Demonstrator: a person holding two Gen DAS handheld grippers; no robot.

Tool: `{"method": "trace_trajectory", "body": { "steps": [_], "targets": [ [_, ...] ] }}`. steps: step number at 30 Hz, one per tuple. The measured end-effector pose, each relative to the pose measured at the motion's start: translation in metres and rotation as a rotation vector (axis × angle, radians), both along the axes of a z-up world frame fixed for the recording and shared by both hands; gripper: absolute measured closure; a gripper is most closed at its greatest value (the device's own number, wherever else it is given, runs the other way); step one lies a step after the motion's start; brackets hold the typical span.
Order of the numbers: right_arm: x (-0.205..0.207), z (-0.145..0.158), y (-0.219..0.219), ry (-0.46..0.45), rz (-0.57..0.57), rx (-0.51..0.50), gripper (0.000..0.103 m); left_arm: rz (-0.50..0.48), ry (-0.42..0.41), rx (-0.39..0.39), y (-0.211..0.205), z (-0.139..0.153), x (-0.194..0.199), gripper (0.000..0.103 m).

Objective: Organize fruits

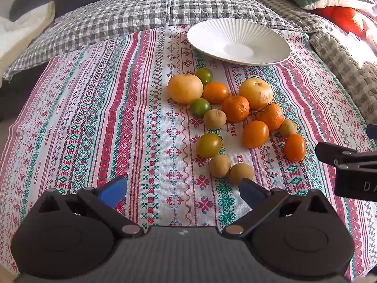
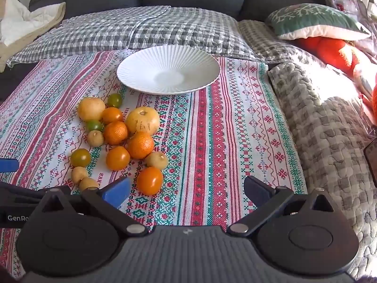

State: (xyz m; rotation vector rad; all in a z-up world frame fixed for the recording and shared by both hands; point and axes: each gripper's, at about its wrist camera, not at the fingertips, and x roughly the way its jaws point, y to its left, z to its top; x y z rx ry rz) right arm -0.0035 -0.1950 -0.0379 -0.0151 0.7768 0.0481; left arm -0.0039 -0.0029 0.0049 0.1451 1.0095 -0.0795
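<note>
Presently: loose fruit heaped on a patterned cloth, white plate unfilled, both tongs spread wide and holding nothing.

Entry: the fruit (image 2: 117,139) is clustered on the woven, red-and-green banded tablecloth (image 2: 212,141), just in front of the ribbed white plate (image 2: 168,70), which is judged to be set there as the destination. Listed are two pale yellow globes, two dimpled mandarins, smooth orange and greenish tomato-like rounds, and small matt tan spheres. The left tongs (image 1: 183,188) are hung over the nearest tan pair, and the right tongs (image 2: 187,189) beside a glossy orange oval (image 2: 150,180), presumably so that each side can be picked from separately. A quilted checked blanket (image 2: 132,30) is spread behind.
</note>
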Motion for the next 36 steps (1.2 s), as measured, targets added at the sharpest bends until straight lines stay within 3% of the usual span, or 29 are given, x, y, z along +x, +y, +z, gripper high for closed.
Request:
{"method": "trace_trajectory", "body": {
  "steps": [36],
  "targets": [
    [-0.003, 0.0025, 0.0026, -0.018, 0.007, 0.002, 0.0, -0.017, 0.006, -0.01, 0.0, 0.0, -0.0027, 0.003]
  ]
}}
